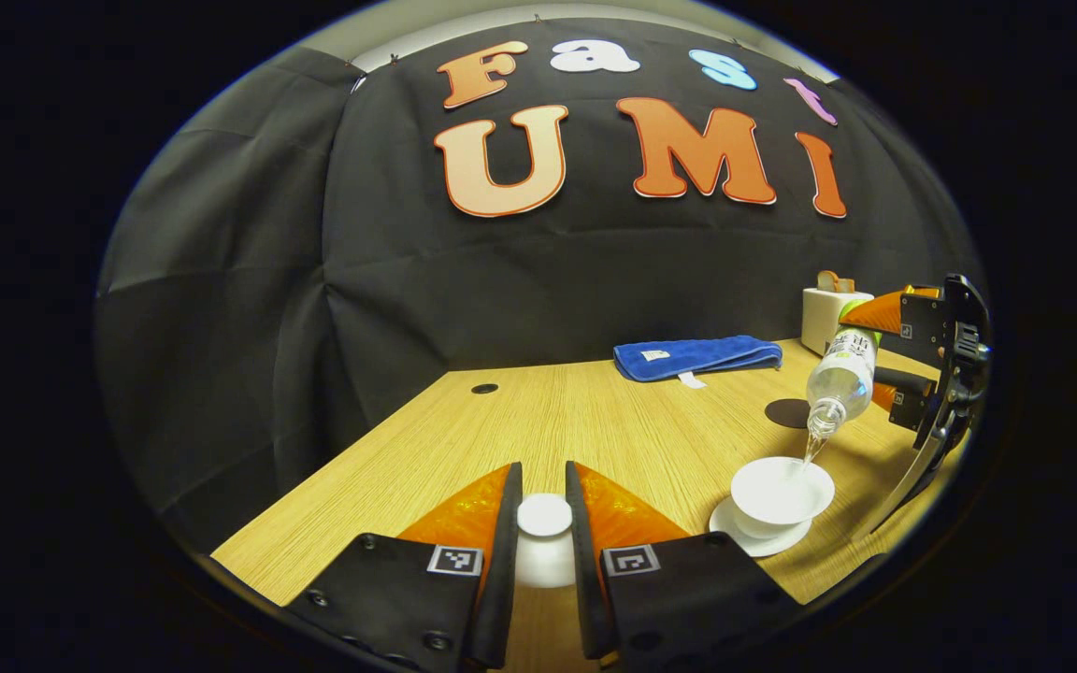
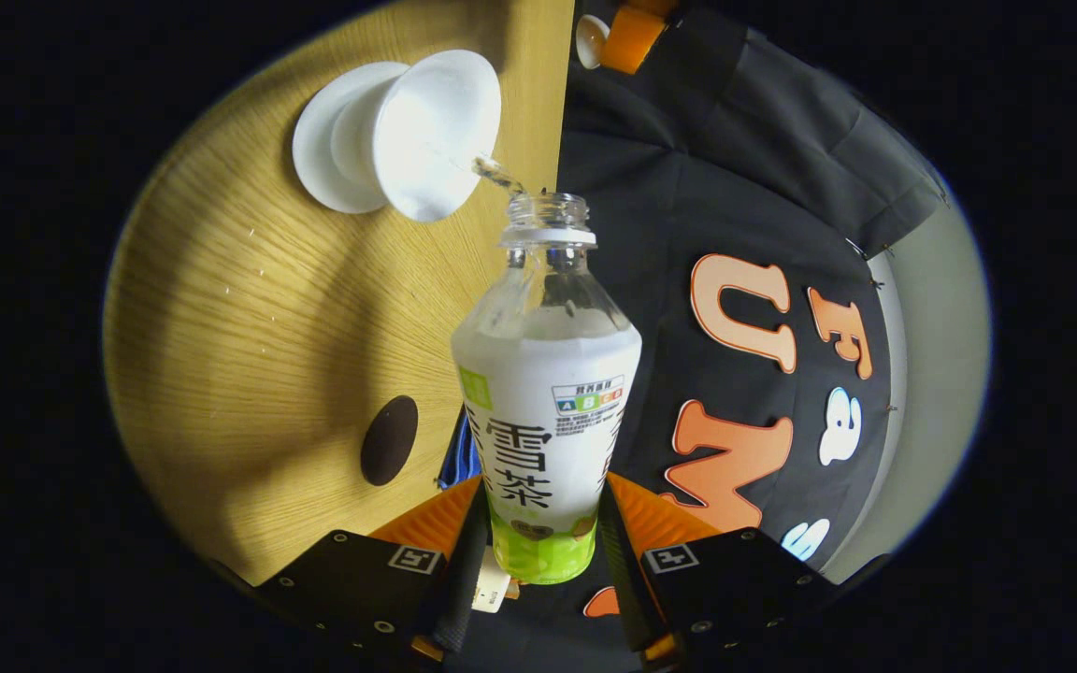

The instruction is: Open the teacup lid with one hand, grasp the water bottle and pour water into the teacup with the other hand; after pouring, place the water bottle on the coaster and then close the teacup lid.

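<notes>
One wooden table (image 1: 595,421) is seen, with one white teacup (image 1: 779,493) standing on one white saucer (image 1: 735,535) at about 4 o'clock in the left gripper view. One teacup lid (image 1: 544,516) is pinched by its knob between the two fingers of the left gripper (image 1: 543,523) at 6 o'clock, held above the table and well apart from the cup.

One water bottle (image 1: 842,381), uncapped and tipped neck-down, is held at 3 o'clock by the right gripper (image 1: 884,360); a thin stream of water (image 1: 811,452) is seen falling from its mouth into the cup. In the right gripper view the same bottle (image 2: 546,393) is clamped low on its labelled body between both fingers of the right gripper (image 2: 543,542), its mouth just beside the cup's (image 2: 436,131) rim at 11 o'clock.

One dark round coaster (image 1: 787,413) lies bare on the table just behind the cup; it is seen at 8 o'clock in the right gripper view (image 2: 389,439). One folded blue towel (image 1: 696,357) and one white box-shaped object (image 1: 826,318) are noted toward 2 o'clock at the far edge.
</notes>
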The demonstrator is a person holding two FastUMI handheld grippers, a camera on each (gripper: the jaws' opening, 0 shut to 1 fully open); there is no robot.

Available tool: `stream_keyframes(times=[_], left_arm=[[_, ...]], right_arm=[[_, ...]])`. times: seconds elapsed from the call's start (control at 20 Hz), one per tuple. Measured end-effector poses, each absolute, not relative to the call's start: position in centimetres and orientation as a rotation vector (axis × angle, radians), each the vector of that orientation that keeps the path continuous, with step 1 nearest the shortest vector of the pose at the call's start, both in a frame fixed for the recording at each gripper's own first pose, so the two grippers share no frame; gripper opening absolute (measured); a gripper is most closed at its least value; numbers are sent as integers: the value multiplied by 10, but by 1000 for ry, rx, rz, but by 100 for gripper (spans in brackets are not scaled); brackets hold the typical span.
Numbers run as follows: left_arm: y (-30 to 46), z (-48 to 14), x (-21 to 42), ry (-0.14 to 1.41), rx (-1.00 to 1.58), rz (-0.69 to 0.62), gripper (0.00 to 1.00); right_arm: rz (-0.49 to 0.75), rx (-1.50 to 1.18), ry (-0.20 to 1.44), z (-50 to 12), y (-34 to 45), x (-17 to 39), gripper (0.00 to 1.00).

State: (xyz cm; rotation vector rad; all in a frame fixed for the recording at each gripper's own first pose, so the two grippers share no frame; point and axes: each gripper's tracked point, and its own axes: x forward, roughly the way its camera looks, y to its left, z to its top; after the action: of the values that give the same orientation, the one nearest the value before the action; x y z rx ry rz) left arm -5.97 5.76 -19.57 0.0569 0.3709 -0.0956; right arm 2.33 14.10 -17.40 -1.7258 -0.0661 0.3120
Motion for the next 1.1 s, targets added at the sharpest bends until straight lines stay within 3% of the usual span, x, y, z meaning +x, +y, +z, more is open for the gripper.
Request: stream_keyframes(times=[0.1,0.75,0.85,1.1], left_arm=[[58,-196,-59,370,57,-98,33],[60,-187,-59,346,64,-96,33],[61,-186,-59,343,65,-95,29],[59,-185,-61,344,57,-100,33]], right_arm=[[302,-1736,-82,-172,143,25,61],[233,-1822,-251,-152,151,25,64],[221,-1838,-274,-149,153,28,64],[196,-1870,-351,-142,163,19,64]])
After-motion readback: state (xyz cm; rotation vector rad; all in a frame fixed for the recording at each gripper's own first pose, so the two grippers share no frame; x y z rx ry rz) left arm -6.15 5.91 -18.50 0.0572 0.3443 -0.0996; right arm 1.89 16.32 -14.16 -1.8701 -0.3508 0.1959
